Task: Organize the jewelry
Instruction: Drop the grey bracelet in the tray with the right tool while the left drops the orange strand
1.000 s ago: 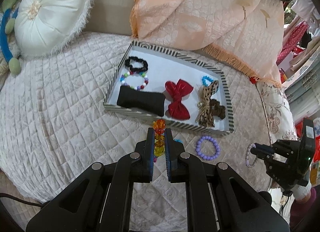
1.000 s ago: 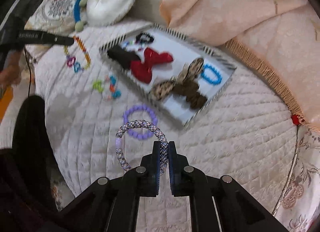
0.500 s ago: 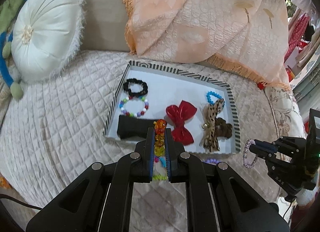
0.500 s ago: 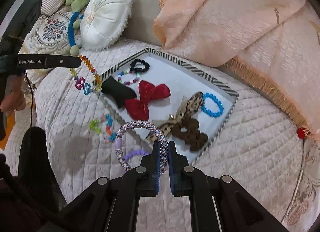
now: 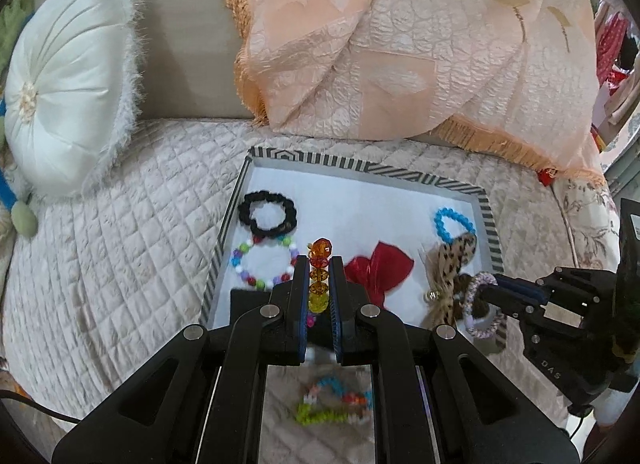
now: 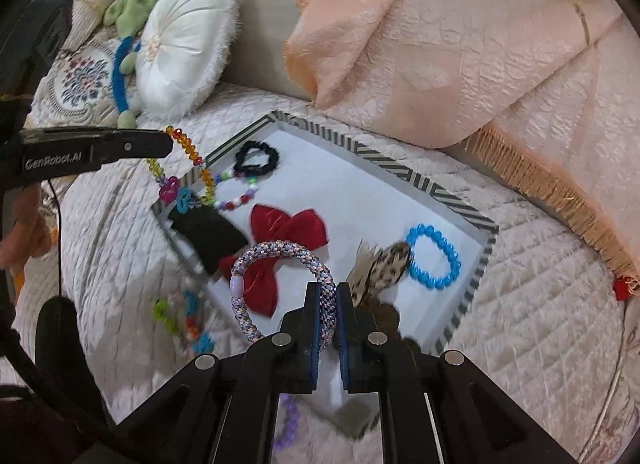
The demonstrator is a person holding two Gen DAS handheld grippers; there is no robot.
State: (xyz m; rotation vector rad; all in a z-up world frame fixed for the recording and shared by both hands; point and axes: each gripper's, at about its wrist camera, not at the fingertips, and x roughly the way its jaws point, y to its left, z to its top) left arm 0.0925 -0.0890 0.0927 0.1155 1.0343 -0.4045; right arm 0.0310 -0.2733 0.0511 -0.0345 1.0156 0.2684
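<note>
While both grippers hang over the striped tray (image 5: 491, 220), each is clamped on a piece not yet set down. Left gripper (image 5: 319, 288): fingers narrow, pinching an amber beaded strand (image 5: 319, 264), which dangles over the tray's near-left corner in the right wrist view. Right gripper (image 6: 328, 300): fingers narrow, pinching a speckled cord bracelet (image 6: 280, 250) above the red bow (image 6: 298, 226).

Already in the tray: black scrunchie (image 5: 267, 214), multicolour bead bracelet (image 5: 262, 264), blue bead bracelet (image 5: 454, 223), black pouch (image 6: 208, 236), leopard bow (image 5: 454, 260), brown scrunchie, partly hidden.

Left on the quilt (image 5: 120, 224), outside the tray: a bright charm bracelet (image 5: 332, 400), blurred, and a purple bead bracelet (image 6: 289, 424) at the near edge. Judgement: well along; two releases, two more pickups.

Obstacles: tray is crowded at the near side; bare floor lies toward the far middle. White round cushion (image 5: 68, 92) and peach throw (image 5: 400, 44) sit clear of the work.
</note>
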